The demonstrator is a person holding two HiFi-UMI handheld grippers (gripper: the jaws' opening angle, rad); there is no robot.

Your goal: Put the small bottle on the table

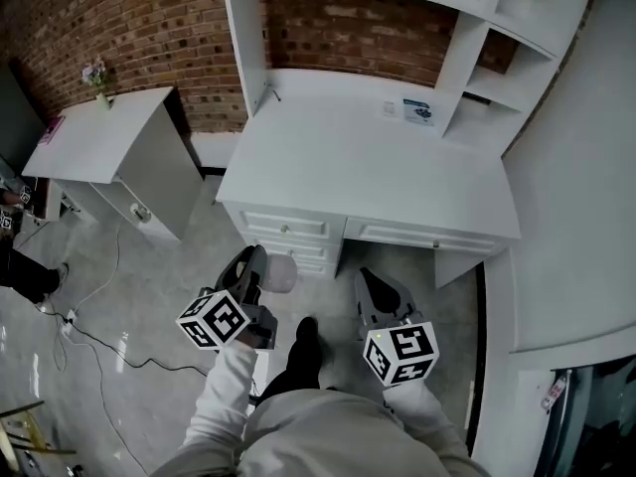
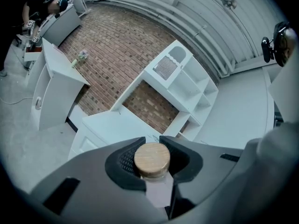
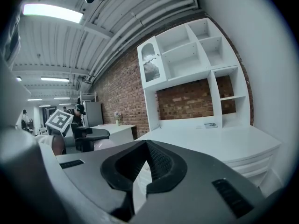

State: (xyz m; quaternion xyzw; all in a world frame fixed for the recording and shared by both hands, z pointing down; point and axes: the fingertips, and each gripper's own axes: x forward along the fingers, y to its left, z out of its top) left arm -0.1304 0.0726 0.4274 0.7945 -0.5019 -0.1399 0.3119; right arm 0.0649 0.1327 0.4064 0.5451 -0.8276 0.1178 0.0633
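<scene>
The left claw (image 2: 152, 139) is clamped on the small bottle (image 2: 155, 171). Its two dark pads press against the neck just under the round wooden lid (image 2: 152, 159). In the head view the bottle sits at the tip of this claw. It is held in the air over the floor (image 1: 149, 296), on the near side of the bench (image 1: 368, 167) and in front of its left drawers (image 1: 288, 232). It does not touch the bench.

The right claw (image 3: 145, 143) has its jaws together, tips meeting, with nothing between them. It hangs to the right of the left claw, also short of the bench's near edge.

The white bench top is bare except for a small printed card (image 1: 418, 110) lying far right, near the foot of the white shelf unit (image 1: 477, 58) that rises from the bench's far side. A brick wall (image 1: 149, 28) runs behind. Well to the left stands a smaller bench (image 1: 94, 142) with a little bunch of flowers (image 1: 96, 76) at its far edge. A dark cable (image 1: 99, 341) trails across the floor at near left.
</scene>
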